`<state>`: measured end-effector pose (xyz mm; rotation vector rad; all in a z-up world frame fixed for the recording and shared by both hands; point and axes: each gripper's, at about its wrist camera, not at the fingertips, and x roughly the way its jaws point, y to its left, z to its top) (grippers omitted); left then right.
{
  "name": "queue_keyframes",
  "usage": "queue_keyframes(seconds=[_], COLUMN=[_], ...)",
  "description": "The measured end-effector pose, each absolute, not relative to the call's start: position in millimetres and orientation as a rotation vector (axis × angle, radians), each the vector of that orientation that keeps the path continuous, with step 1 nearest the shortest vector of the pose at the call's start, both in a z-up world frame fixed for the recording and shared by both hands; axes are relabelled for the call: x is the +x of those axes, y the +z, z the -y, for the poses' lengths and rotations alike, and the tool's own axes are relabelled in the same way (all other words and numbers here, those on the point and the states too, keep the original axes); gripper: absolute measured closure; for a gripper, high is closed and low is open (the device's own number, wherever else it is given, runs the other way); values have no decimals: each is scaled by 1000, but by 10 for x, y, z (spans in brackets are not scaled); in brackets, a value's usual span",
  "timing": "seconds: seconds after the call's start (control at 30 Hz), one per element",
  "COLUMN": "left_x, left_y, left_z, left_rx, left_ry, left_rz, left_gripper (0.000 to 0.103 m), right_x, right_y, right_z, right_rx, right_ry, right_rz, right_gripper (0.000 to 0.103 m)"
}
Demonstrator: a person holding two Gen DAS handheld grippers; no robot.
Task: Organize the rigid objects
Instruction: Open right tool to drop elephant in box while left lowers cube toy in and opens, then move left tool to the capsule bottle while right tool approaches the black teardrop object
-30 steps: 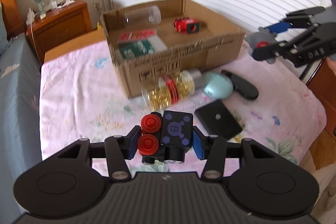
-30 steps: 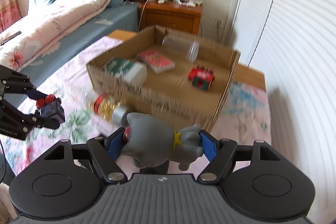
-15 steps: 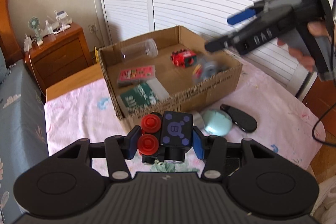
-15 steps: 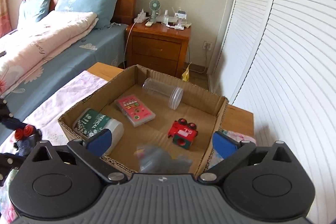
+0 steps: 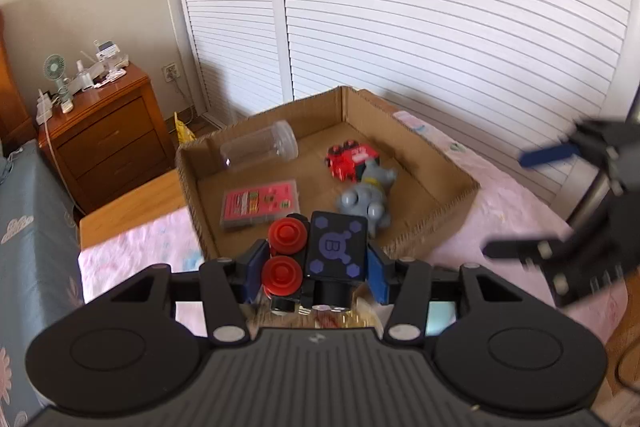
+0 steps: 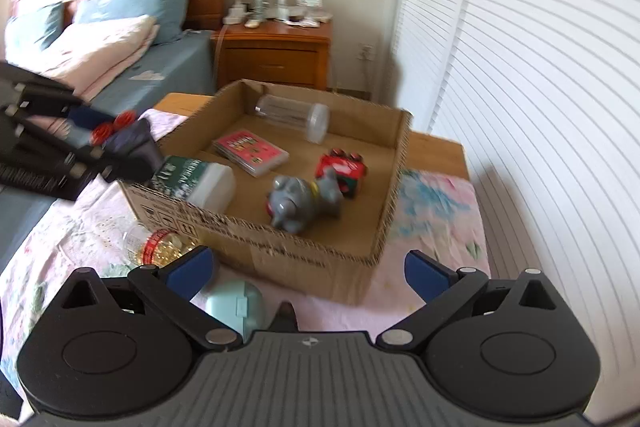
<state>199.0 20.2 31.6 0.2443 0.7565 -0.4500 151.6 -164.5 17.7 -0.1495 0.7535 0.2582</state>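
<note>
My left gripper (image 5: 316,263) is shut on a black toy with red wheels (image 5: 320,255) and holds it over the near edge of the cardboard box (image 5: 436,163). It also shows in the right wrist view (image 6: 120,143). My right gripper (image 6: 306,271) is open and empty, in front of the box (image 6: 304,259). In the box lie a grey toy animal (image 6: 300,201), a red toy car (image 6: 342,167), a pink card case (image 6: 250,151), a clear jar (image 6: 294,115) and a green medicine box (image 6: 192,177).
On the floral cloth (image 6: 436,203) outside the box lie a bottle of yellow capsules (image 6: 160,247) and a mint-green case (image 6: 236,303). A bed (image 6: 120,39) and a wooden nightstand (image 6: 276,55) stand behind. Louvred doors (image 5: 440,7) run along the right.
My right gripper opened and dropped the grey toy animal into the box, then drew back. My left gripper carried the black toy up and over the box's near edge.
</note>
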Motion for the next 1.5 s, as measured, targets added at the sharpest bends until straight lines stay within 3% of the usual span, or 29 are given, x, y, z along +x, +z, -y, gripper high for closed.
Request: queue_keyframes(seconds=[0.57, 0.63, 0.7, 0.73, 1.17, 1.5], left_x=[2932, 2960, 2938, 2903, 2210, 1597], left_y=[-2, -20, -14, 2, 184, 77], left_z=[93, 50, 12, -9, -232, -334], left_rx=[259, 272, 283, 282, 230, 132], left_ry=[-311, -272, -245, -236, -274, -252], left_rz=[-871, -857, -852, -839, -782, -764], left_gripper=[54, 46, 14, 11, 2, 2], right_x=[1414, 1426, 1440, 1444, 1376, 1301], right_y=[79, 63, 38, 26, -136, -420], right_z=[1848, 1846, 1847, 1847, 1812, 1756], right_rx=[-60, -60, -61, -61, -62, -70], right_ry=[161, 164, 162, 158, 143, 140], right_rz=[-745, -749, -756, -759, -800, -865], right_gripper=[0, 0, 0, 0, 0, 0])
